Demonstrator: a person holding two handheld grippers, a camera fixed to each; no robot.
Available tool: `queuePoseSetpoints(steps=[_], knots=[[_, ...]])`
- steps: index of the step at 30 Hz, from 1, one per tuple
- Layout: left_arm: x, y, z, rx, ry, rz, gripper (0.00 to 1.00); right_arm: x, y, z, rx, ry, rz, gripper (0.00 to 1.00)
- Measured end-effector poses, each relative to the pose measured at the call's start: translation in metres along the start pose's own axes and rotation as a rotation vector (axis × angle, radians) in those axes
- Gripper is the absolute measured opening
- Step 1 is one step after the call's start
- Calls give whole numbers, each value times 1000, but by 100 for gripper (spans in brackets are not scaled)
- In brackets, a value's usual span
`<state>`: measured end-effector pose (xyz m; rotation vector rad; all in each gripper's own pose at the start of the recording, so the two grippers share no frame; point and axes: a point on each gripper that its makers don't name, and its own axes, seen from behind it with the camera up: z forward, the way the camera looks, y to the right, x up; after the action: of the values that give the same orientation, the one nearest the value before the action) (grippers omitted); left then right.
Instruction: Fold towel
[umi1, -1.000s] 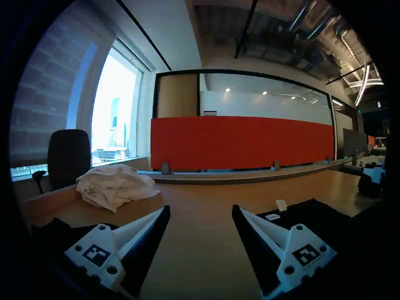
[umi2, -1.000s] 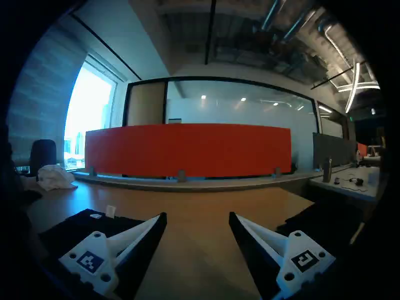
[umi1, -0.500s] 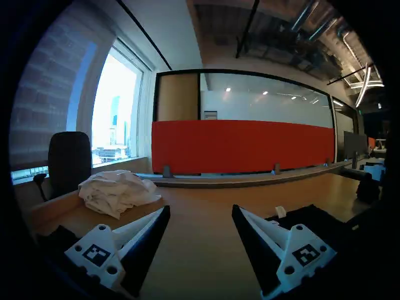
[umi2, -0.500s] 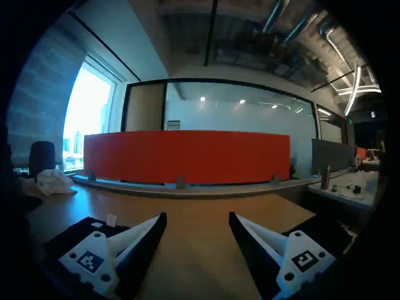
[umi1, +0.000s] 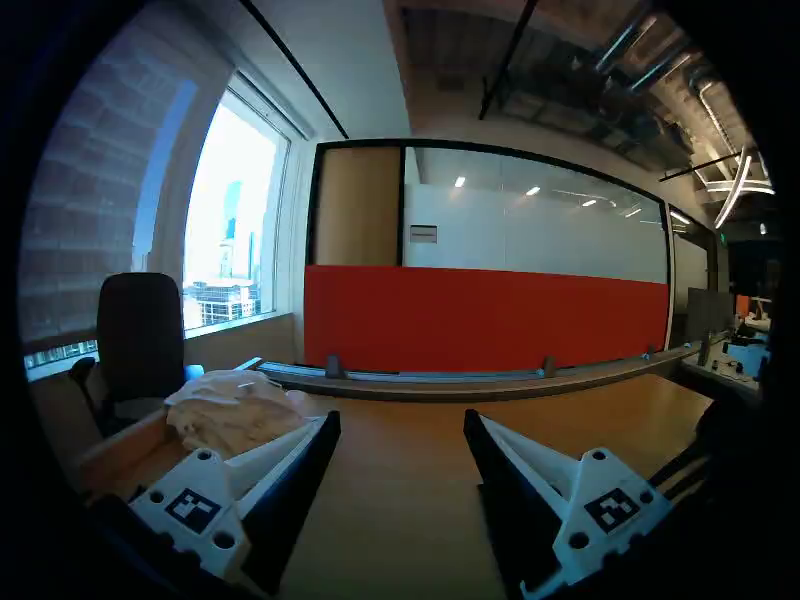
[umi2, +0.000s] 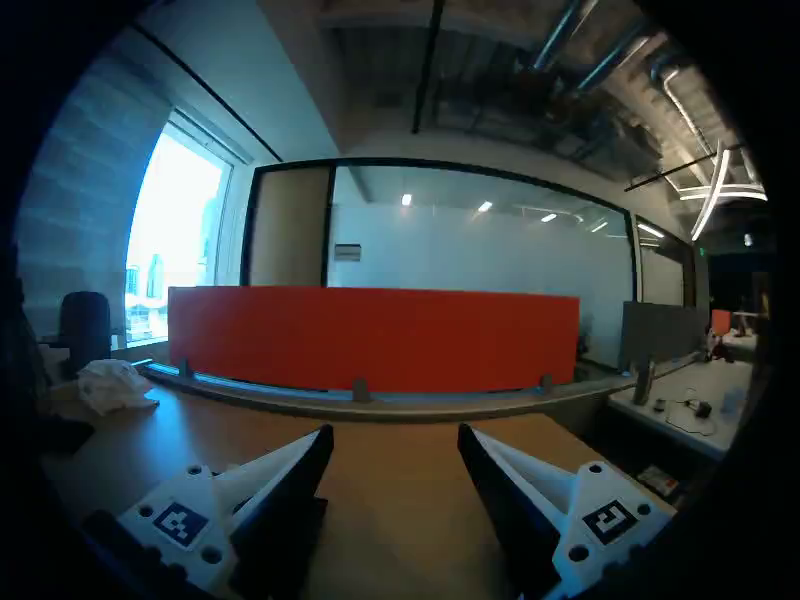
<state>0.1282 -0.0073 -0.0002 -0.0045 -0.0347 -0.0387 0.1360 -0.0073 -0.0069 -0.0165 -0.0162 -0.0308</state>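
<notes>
My left gripper (umi1: 400, 418) is open, with bare wooden table (umi1: 400, 500) between its fingers. A crumpled white towel (umi1: 235, 415) lies on the table just beyond the left finger, apart from it. A strip of black cloth (umi1: 695, 462) shows low beside the right finger. In the right gripper view my right gripper (umi2: 395, 432) is open too, low over the table (umi2: 400, 500). A dark cloth edge (umi2: 305, 522) peeks out under its left finger. The white towel (umi2: 112, 385) sits far off at the left there.
A red divider panel (umi1: 480, 320) with a grey rail runs along the table's far edge. A black office chair (umi1: 140, 335) stands at the left by the window. Off to the right is another desk (umi2: 690, 395) with small items and cables.
Both views have tipped upward and sunk closer to the table. The black cloth with its white label has slid down out of sight behind the fingers. Both grippers stay open.
</notes>
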Motion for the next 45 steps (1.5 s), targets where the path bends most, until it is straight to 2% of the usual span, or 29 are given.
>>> queuePoseSetpoints(steps=[8,17,23,29,35,45], knots=[[43,9,-4,-23,1,14,92,42,0,-3,-1,3,6,96],[65,11,-8,-46,-13,31,92,61,-4,-5,16,-12,-3,96],[64,25,-11,-115,-54,67,92,58,-14,-11,65,-63,-40,96],[57,46,-14,-221,-108,92,92,57,-30,-15,140,-113,-84,96],[48,66,-17,-313,-149,136,92,54,-51,-16,252,-168,-119,96],[22,92,-22,-422,-222,179,92,33,-77,-22,410,-262,-188,96]])
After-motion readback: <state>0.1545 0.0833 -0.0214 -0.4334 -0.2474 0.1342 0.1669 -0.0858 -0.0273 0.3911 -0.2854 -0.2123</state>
